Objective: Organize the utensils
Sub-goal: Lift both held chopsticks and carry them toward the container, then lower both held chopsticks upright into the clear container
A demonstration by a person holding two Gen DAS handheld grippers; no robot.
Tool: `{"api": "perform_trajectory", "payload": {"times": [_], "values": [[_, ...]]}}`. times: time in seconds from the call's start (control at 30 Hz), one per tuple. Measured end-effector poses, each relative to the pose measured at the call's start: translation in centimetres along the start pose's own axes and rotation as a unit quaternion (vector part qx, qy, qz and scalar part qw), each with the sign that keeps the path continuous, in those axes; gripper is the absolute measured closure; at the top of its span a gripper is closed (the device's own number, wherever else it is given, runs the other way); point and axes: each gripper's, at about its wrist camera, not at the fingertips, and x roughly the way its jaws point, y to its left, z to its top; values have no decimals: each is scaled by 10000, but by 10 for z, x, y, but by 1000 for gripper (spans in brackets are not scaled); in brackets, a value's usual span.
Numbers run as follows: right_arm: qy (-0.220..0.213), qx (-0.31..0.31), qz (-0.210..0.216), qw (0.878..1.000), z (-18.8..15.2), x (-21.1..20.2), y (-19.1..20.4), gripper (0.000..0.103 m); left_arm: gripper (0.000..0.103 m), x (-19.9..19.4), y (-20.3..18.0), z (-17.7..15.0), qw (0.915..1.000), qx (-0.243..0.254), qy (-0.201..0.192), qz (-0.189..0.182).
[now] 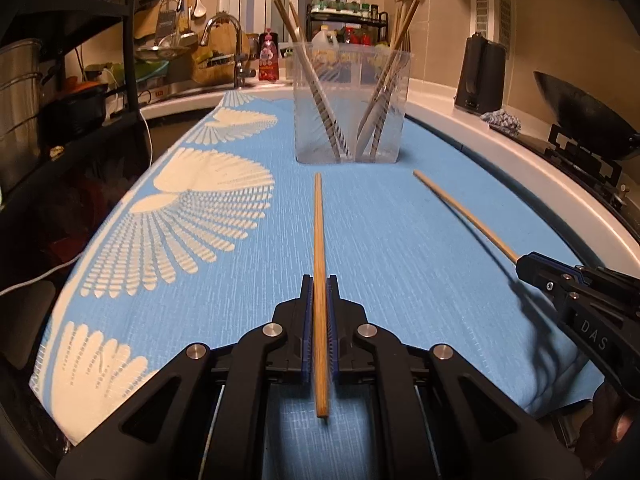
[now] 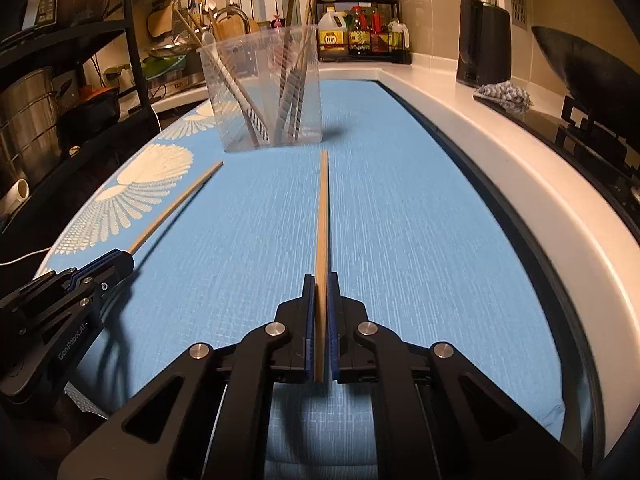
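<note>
A wooden chopstick [image 1: 318, 220] is clamped between the blue pads of my left gripper [image 1: 319, 280], which is shut on it, its tip pointing at a clear plastic utensil holder [image 1: 352, 100]. The holder stands on a blue cloth [image 1: 400, 240] and contains several chopsticks and utensils. My right gripper [image 2: 321, 278] is shut on a second chopstick [image 2: 323, 208], aimed toward the same holder [image 2: 264, 92]. Each view shows the other tool from the side: the right gripper [image 1: 524, 264] with its stick [image 1: 460, 212], and the left gripper [image 2: 124, 260] with its stick [image 2: 176, 204]. Both sticks hang above the cloth.
A white counter edge [image 2: 520, 168] runs along the right, with a black appliance [image 1: 482, 76], a rag [image 1: 502, 120] and a dark wok [image 1: 580, 112] on a stove. A sink faucet [image 1: 224, 40] and bottle rack [image 2: 360, 36] stand behind. A black shelf [image 1: 100, 80] with pots is at left.
</note>
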Motion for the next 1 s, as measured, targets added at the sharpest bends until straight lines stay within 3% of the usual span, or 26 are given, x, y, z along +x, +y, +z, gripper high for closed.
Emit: {"api": "perform_trajectory", "payload": {"times": [0.3, 0.5, 0.77, 1.0], "values": [[-785, -238, -15, 9966, 36, -50, 5, 97, 96, -40, -3, 30, 9967, 217, -785, -20], [-1053, -284, 63, 9940, 61, -69, 6, 97, 96, -56, -1, 56, 9939, 297, -1051, -161], [-1251, -368, 180, 9913, 98, -82, 11, 97, 96, -54, 8, 83, 9951, 234, -913, -313], [-1066, -350, 342, 9931, 127, -80, 10, 97, 96, -54, 21, 114, 9958, 63, -623, -663]]}}
